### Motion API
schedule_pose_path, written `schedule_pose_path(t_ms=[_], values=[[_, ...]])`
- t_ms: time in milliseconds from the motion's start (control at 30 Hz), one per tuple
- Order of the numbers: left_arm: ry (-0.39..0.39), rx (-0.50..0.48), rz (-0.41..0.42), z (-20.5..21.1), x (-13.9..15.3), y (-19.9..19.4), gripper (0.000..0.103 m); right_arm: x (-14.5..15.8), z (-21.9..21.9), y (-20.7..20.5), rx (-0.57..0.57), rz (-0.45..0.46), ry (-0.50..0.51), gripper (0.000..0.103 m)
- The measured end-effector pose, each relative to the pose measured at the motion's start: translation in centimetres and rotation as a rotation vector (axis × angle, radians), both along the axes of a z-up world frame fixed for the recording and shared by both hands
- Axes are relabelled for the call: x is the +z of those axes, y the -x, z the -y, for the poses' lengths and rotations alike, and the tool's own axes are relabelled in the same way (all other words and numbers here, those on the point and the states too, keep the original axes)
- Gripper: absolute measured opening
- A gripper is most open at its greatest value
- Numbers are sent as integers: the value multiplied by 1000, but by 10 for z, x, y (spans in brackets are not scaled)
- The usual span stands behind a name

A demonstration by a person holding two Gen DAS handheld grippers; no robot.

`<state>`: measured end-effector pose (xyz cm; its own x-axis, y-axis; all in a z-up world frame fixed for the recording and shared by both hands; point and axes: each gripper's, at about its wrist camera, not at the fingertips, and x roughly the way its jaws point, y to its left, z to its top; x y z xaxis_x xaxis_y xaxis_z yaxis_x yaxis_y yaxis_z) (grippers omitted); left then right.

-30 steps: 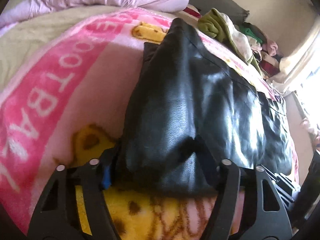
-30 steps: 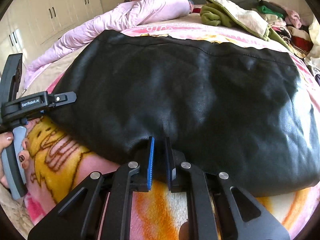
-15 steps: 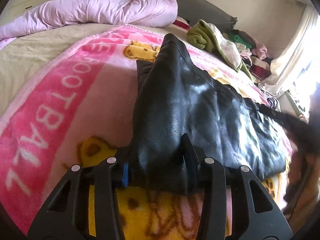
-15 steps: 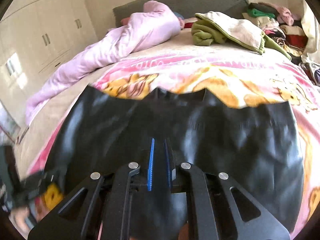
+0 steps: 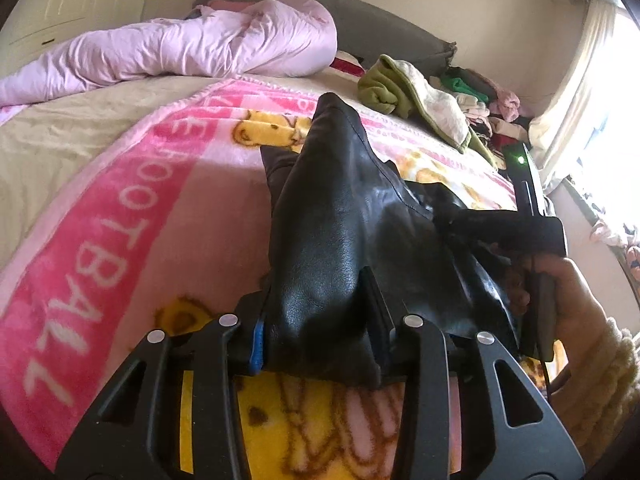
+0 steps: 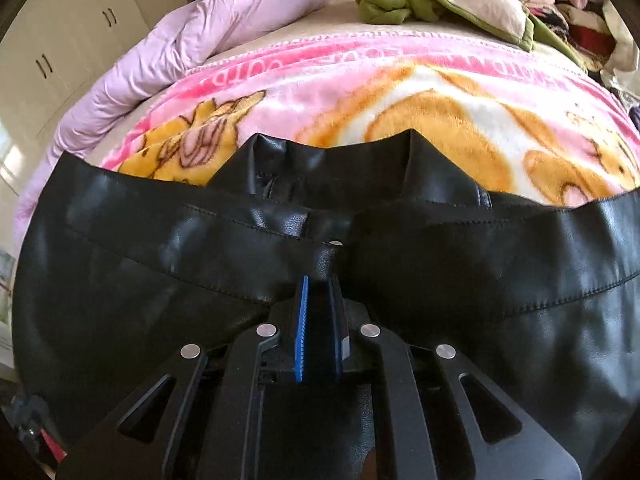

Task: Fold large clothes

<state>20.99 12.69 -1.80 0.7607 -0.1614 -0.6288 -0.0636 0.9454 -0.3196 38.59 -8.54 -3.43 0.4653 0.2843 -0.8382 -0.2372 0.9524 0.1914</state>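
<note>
A black leather garment [image 5: 344,220] lies on the pink cartoon blanket [image 5: 120,216] on the bed. My left gripper [image 5: 320,332] is shut on a thick bunch of its near left edge, the jaws held apart by the leather. My right gripper [image 6: 320,320] is shut on the garment's near hem [image 6: 320,256] and holds it lifted and folded over toward the collar [image 6: 332,164]. In the left wrist view the right gripper [image 5: 532,232] and the hand holding it show at the right, over the garment.
A lilac duvet [image 5: 192,48] lies along the far left of the bed. A green and cream garment [image 5: 404,92] and a heap of mixed clothes [image 5: 488,108] sit at the far right by the curtain [image 5: 572,112]. White wardrobes [image 6: 60,40] stand at left.
Both grippers have lifted the near edge of the black garment and carried it forward toward the collar. The garment now covers less of the blanket. The right gripper has come into the left view.
</note>
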Motion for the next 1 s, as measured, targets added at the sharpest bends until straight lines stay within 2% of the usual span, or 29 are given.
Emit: schedule_pose_path(t_ms=[67, 167, 233, 300, 433, 500, 567, 733, 833, 867, 900, 967, 1000], values=[[8, 2, -1, -2, 0, 1, 31, 13, 6, 6, 5, 16, -26, 9], [20, 0, 5, -4, 0, 2, 31, 46, 24, 44, 63, 79, -152, 10], [19, -1, 13, -3, 2, 1, 31, 59, 29, 74, 108, 133, -140, 10], [25, -2, 20, -4, 3, 3, 31, 62, 33, 98, 137, 149, -136, 10], [25, -5, 30, -3, 5, 6, 31, 43, 34, 122, 166, 94, -110, 10], [27, -9, 35, -2, 5, 7, 31, 19, 31, 124, 162, 26, -60, 9], [36, -17, 41, -1, 6, 9, 31, 0, 32, 122, 129, -9, -81, 9], [23, -13, 51, 1, 9, 9, 31, 2, 25, 126, 128, 22, -56, 9], [33, -14, 60, -1, 11, 10, 31, 22, 31, 145, 124, 100, -70, 17], [37, -16, 62, -2, 11, 10, 31, 34, 29, 161, 149, 170, -95, 33], [41, -17, 64, -2, 13, 11, 31, 42, 25, 176, 177, 233, -102, 55], [32, -24, 65, -1, 16, 10, 31, 51, 11, 201, 247, 320, -70, 72], [32, -26, 67, -1, 18, 10, 31, 52, 1, 213, 283, 360, -32, 72]])
